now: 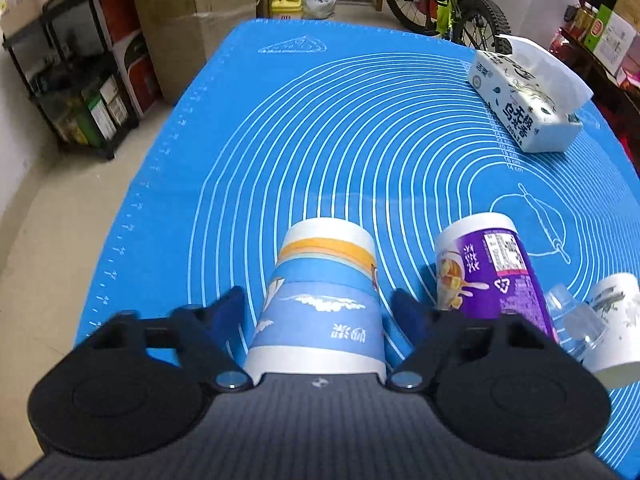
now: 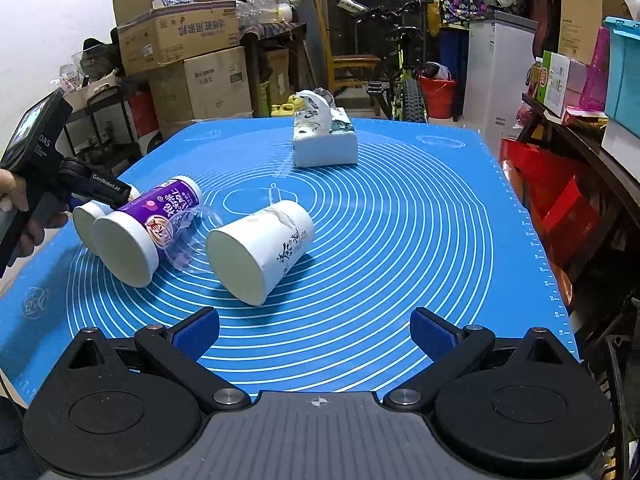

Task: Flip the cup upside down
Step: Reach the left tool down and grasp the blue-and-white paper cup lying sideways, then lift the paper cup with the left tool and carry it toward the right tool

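Observation:
A blue-and-white paper cup (image 1: 320, 300) lies on its side on the blue mat (image 1: 340, 120), its mouth toward the camera, between the fingers of my left gripper (image 1: 320, 312). The jaws stand open on either side of it with small gaps. The same cup (image 2: 90, 220) shows in the right wrist view, mostly hidden behind the purple cup (image 2: 148, 224). The purple cup (image 1: 492, 276), a clear plastic cup (image 2: 192, 236) and a white printed cup (image 2: 260, 252) also lie on their sides. My right gripper (image 2: 316, 336) is open and empty above the mat's near edge.
A tissue pack (image 1: 524, 100) lies at the far part of the mat, also in the right wrist view (image 2: 324, 140). Cardboard boxes (image 2: 180, 40), shelves and a bicycle (image 2: 404, 80) stand around the table. The mat's edges drop to the floor.

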`<state>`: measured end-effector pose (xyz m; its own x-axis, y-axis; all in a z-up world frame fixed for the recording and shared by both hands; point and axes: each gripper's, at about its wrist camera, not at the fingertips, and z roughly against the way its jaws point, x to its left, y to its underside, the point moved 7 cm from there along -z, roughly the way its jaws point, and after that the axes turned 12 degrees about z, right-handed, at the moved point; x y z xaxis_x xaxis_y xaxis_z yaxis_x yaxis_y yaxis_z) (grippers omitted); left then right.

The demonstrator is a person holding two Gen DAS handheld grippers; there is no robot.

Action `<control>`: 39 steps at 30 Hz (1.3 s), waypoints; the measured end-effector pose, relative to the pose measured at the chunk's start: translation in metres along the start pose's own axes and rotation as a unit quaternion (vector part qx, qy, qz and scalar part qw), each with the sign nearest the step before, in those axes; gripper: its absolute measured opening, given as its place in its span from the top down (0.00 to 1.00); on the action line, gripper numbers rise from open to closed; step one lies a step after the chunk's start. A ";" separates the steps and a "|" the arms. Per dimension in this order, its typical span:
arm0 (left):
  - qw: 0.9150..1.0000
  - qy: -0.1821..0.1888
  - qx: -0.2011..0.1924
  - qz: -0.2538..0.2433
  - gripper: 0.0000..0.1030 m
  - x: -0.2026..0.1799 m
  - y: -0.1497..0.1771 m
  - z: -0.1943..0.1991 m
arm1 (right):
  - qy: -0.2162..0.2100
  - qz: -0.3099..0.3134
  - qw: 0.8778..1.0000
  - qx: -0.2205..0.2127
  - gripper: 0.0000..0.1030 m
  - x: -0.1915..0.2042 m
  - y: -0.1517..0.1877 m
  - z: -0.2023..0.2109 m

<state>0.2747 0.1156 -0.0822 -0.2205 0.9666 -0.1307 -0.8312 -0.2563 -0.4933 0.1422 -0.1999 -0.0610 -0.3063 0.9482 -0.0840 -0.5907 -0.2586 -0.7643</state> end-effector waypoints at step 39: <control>0.993 0.079 -0.020 -0.086 0.41 -0.139 0.164 0.075 | 0.003 -0.005 1.000 -0.013 0.02 -0.005 0.015 0.035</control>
<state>0.1308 -0.0605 -0.0804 0.0076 0.9850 -0.1726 -0.8275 -0.0907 -0.5541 0.1092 -0.2150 -0.0495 -0.2965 0.9517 -0.0796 -0.5747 -0.2444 -0.7810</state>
